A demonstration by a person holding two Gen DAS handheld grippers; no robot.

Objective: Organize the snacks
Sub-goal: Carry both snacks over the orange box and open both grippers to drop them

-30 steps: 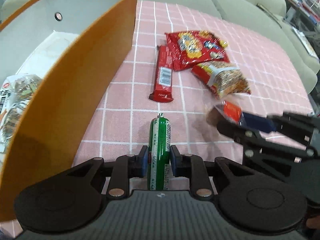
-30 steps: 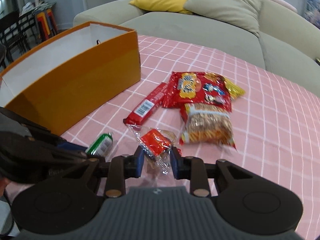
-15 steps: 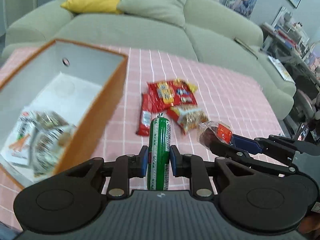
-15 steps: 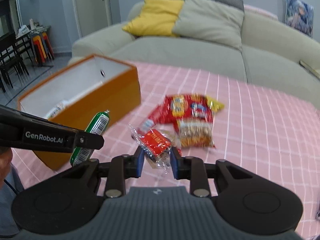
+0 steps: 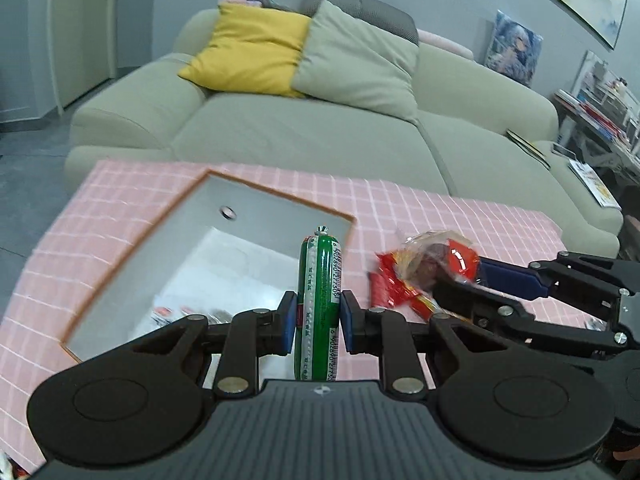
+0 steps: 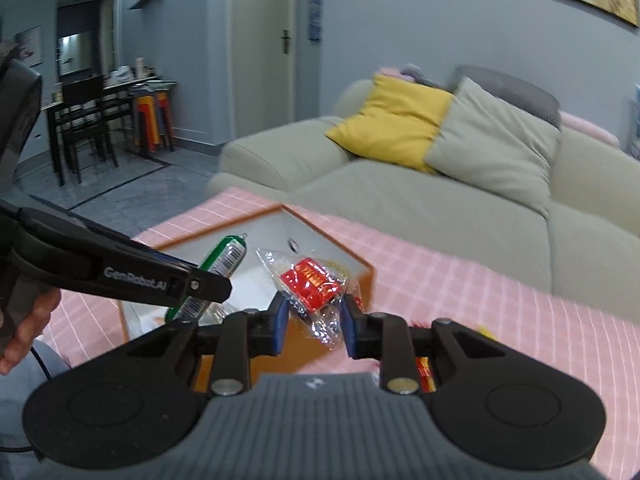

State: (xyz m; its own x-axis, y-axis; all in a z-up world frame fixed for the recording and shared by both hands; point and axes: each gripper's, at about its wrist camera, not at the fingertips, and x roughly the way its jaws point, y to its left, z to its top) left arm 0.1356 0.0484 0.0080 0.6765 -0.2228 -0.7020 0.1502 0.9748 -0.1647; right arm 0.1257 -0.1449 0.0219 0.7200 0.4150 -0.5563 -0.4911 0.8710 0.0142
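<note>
My left gripper (image 5: 318, 322) is shut on a green sausage stick (image 5: 319, 304) that stands upright between its blue pads, above the near right corner of the orange box (image 5: 132, 240). My right gripper (image 6: 313, 322) is shut on a clear packet with a red label (image 6: 310, 286), held high near the box's right wall (image 6: 362, 276). In the left wrist view that packet (image 5: 436, 258) hangs to the right of the sausage. The right wrist view shows the left gripper (image 6: 188, 286) with the sausage (image 6: 216, 270) over the box. White-lined box interior holds a few snack packs (image 5: 176, 312).
A pink checked cloth (image 5: 460, 216) covers the table. Red snack packs (image 5: 390, 286) lie on it right of the box, partly hidden by the right gripper. A grey-green sofa (image 5: 320, 128) with a yellow cushion (image 5: 248, 46) stands behind. A hand (image 6: 28, 320) grips the left tool.
Both grippers have risen with their snacks off the cloth and swung toward the orange box. The views now tilt up to show the sofa and room.
</note>
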